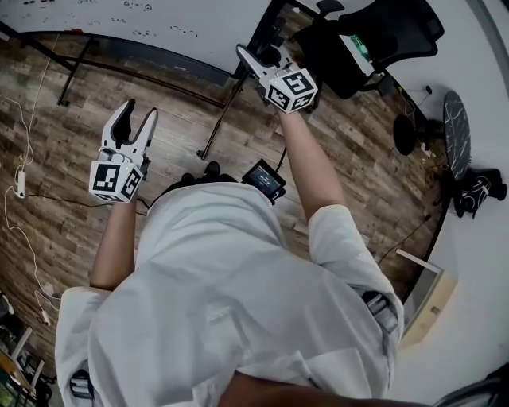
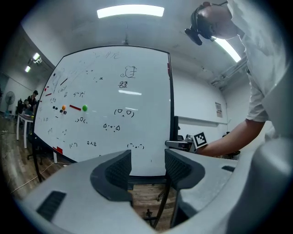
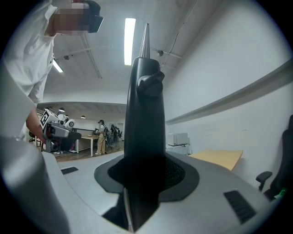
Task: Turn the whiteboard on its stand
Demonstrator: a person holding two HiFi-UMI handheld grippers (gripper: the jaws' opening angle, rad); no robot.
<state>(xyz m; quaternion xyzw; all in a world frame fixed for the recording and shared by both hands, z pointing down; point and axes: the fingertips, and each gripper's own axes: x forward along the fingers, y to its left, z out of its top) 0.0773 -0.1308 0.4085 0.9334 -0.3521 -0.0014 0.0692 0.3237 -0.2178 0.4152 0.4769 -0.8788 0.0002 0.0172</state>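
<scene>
- whiteboard (image 1: 143,20) stands at the far side on the wood floor (image 1: 95,111), with scribbles and magnets on its face. From the right gripper view it is edge-on (image 3: 144,128).
- stand (image 1: 220,119): black legs under the board run out over the floor, near the person's feet.
- person in a white shirt (image 1: 223,294) faces the board's right end, both arms out.
- office chair (image 1: 374,40), black, far right, apart from the board.
- right gripper (image 1: 253,60) (image 3: 145,173) is clenched on the whiteboard's black right edge, pads pressed on both sides of it.
- left gripper (image 1: 137,115) (image 2: 147,167) is released, jaws apart with nothing between them. It is held level, pointing at the board's face, short of it and to the left of the right gripper.
</scene>
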